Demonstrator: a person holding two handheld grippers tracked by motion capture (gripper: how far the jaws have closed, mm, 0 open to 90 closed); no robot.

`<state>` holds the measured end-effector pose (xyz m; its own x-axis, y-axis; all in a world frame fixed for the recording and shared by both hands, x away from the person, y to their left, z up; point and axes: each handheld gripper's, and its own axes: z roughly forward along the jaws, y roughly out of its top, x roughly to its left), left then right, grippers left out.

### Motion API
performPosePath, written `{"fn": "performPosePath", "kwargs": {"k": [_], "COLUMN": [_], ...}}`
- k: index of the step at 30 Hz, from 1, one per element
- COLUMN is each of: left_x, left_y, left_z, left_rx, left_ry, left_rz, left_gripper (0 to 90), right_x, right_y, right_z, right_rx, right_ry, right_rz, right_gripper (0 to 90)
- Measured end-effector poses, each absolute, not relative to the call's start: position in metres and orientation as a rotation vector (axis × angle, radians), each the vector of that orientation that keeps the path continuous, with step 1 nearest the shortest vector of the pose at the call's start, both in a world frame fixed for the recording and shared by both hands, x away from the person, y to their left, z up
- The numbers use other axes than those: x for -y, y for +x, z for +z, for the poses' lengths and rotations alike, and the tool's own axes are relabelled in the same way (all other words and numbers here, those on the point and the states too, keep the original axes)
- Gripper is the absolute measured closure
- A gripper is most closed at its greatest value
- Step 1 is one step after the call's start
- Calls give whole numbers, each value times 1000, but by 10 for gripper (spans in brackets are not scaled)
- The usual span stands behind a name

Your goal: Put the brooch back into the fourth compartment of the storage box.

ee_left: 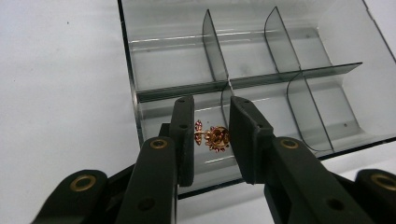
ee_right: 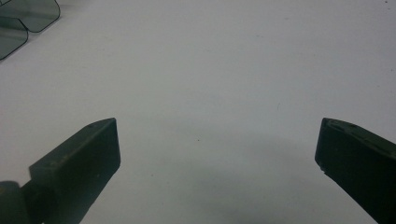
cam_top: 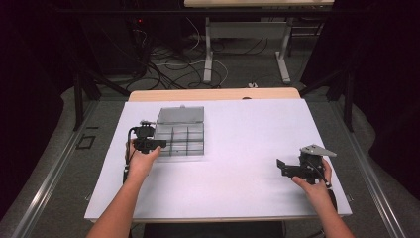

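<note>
Room: dark space with cables on the floor beyond the worktop [cam_top: 233, 163], which wears a white sheet.
Landmark: clear box [cam_top: 180, 133] with its lid laid open at the back, standing left of the worktop's middle; six compartments, in two rows of three.
Step in hand: you look to be placing a brooch [ee_left: 213, 136] into the box; I judge the carry done and the release not yet made.
Left hand-held gripper [ee_left: 212, 133]: narrow, its jaws closed on the brooch, poised over the box's near row at its left end.
Brooch: a small gold piece with dark red stones, pinched between the jaws, above the box's near-left compartment; I cannot tell whether it touches the floor of the box.
Relative to divider: the brooch sits just left of the first upright divider in the near row, so it belongs to the corner compartment.
Right hand-held gripper [cam_top: 289, 168]: jaws wide with nothing between them, resting well to the right of the box, over bare sheet.
Next move: lower a little if the brooch hangs clear, then ease the left jaws apart so it drops inside that compartment.
Care: keep the jaws off the divider and the box's front wall as you open and lift out.
</note>
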<state>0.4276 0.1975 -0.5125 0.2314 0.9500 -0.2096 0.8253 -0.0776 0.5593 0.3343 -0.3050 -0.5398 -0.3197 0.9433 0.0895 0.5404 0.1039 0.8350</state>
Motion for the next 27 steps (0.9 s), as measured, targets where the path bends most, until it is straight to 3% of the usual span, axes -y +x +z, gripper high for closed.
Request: {"fn": "performPosePath", "kwargs": {"k": [27], "left_x": [-200], "left_y": [431], "left_z": [-517], "left_rx": [-1649], "left_ry": [1917], "left_rz": [278], "left_gripper": [706], "right_x": [305], "right_y": [334], "right_z": [-540], "right_rx": [-1912], "right_ry": [1443], "right_rz": [1117], "right_gripper": [0]}}
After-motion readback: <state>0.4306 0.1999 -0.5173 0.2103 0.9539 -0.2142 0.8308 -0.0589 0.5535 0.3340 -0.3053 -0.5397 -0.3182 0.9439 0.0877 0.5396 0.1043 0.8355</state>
